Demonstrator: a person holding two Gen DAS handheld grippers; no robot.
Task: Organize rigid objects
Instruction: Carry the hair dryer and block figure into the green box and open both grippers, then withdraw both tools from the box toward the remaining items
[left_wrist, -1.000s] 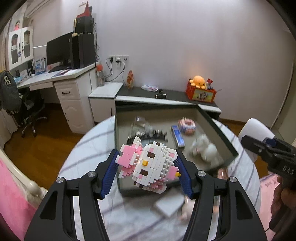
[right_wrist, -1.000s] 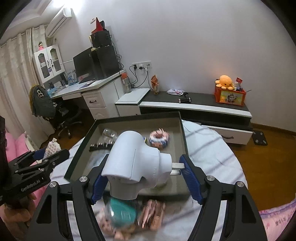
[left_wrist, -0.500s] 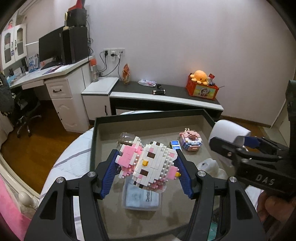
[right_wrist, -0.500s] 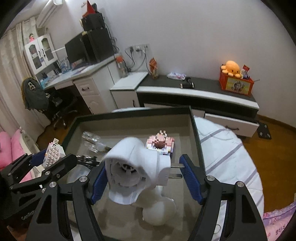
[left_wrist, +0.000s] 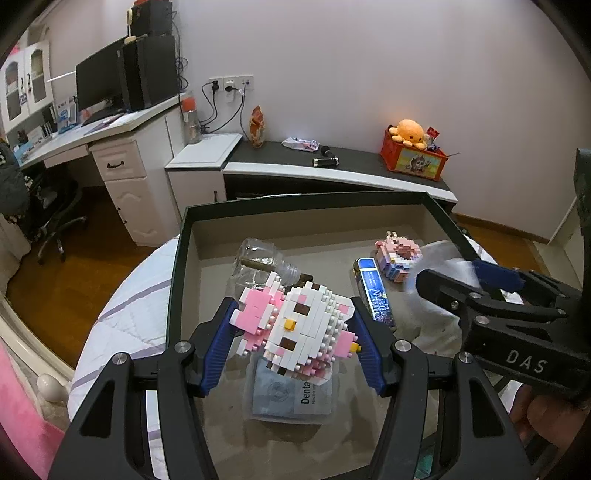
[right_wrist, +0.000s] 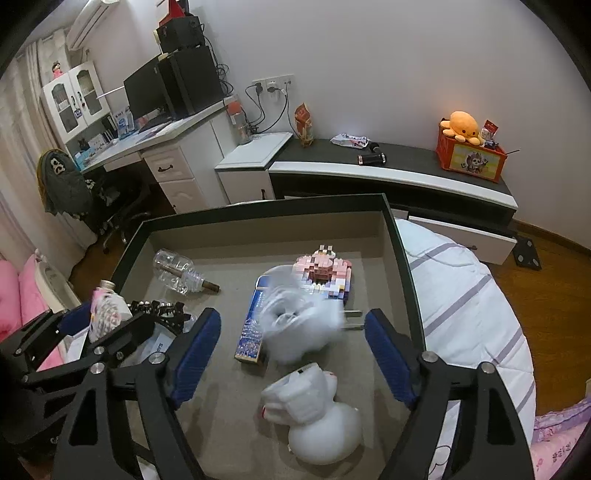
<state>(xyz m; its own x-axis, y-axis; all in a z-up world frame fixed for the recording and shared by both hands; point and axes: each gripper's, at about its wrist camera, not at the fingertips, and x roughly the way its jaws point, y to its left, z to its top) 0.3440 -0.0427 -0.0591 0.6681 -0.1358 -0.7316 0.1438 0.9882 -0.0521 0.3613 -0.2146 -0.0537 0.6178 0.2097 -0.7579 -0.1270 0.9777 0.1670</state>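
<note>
While the left gripper (left_wrist: 293, 334) clamps the pink-and-white brick cat (left_wrist: 295, 328) above the tray (right_wrist: 400, 236), the right gripper (right_wrist: 293, 341) stands spread apart, a blurred white plug adapter (right_wrist: 301, 325) between its fingers, untouched, over the tray floor.

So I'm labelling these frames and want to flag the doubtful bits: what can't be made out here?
- White plug adapter, right wrist view: motion-blurred between the open right gripper fingers, so whether it has landed in the tray is unclear.
- Flat packet, left wrist view: its label is mostly covered by the block cat held in the left gripper.
- Black spiky item, right wrist view: partly hidden behind the left gripper.
</note>
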